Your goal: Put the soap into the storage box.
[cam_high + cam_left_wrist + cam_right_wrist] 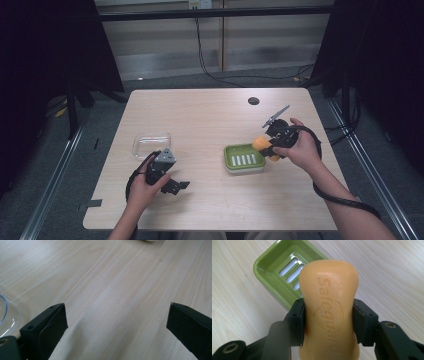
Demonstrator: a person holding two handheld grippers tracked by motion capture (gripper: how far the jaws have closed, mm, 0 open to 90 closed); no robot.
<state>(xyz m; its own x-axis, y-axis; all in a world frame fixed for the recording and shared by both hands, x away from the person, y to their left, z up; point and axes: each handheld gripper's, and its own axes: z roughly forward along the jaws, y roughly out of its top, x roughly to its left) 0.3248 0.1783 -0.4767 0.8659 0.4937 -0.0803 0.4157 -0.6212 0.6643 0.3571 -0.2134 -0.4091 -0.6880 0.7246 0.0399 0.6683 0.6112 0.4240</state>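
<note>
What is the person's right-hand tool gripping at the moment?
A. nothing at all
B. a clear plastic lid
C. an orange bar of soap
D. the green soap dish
C: in the right gripper view the right tongs press on both sides of the orange soap bar, held above the green soap dish, which lies free on the table.

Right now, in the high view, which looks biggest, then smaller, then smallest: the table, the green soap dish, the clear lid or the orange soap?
1. table
2. soap dish and clear lid: these look about alike, so no ranking between them
3. soap, partly hidden by the hand-held gripper
</note>
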